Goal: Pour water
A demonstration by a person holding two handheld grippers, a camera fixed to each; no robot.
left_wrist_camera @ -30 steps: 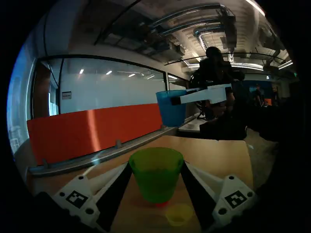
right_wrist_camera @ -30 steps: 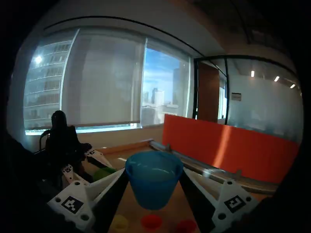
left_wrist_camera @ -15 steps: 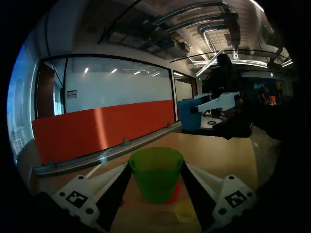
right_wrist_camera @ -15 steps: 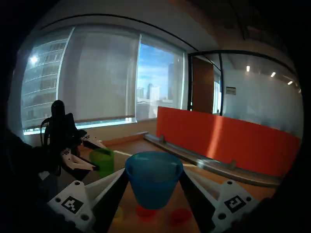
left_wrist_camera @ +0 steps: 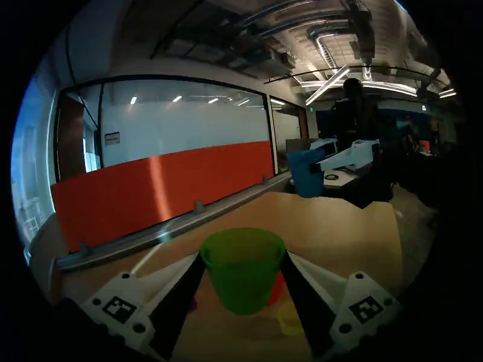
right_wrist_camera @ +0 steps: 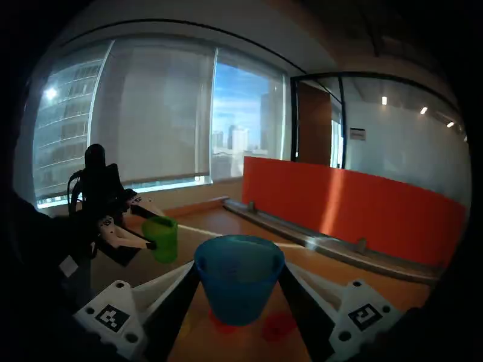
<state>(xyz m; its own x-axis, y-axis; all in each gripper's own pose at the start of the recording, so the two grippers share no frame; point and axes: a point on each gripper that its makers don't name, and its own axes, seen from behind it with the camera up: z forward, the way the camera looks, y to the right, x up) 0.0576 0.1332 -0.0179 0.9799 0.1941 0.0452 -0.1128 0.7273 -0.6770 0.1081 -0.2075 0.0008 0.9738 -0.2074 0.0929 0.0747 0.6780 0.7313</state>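
**Two cups held ready for pouring.** The left claw (left_wrist_camera: pixel 243 265) is closed on the green cup (left_wrist_camera: pixel 243 274), one finger pressing each side of its wall just under the rim. The right claw (right_wrist_camera: pixel 239 274) holds the blue cup (right_wrist_camera: pixel 239 283) in the same way. Both cups are upright with level rims, a pose that keeps any contents in. Whether either holds water cannot be told, as the insides are dark.

Each cup appears to be carried above the worktop (left_wrist_camera: pixel 338 223) rather than standing on it. A yellow spot (left_wrist_camera: pixel 291 318) and a red spot (right_wrist_camera: pixel 278 326) show on the wood below the cup bases.

In the left gripper view the blue cup (left_wrist_camera: pixel 305 174) sits farther off to the right, well apart from the green one. In the right gripper view the green cup (right_wrist_camera: pixel 160 239) lies off to the left. An orange partition (left_wrist_camera: pixel 169 187) lines the worktop's far side.

Judged stage: the cups are not yet brought together. Pouring calls for one rim to be set above the other before any tilt.
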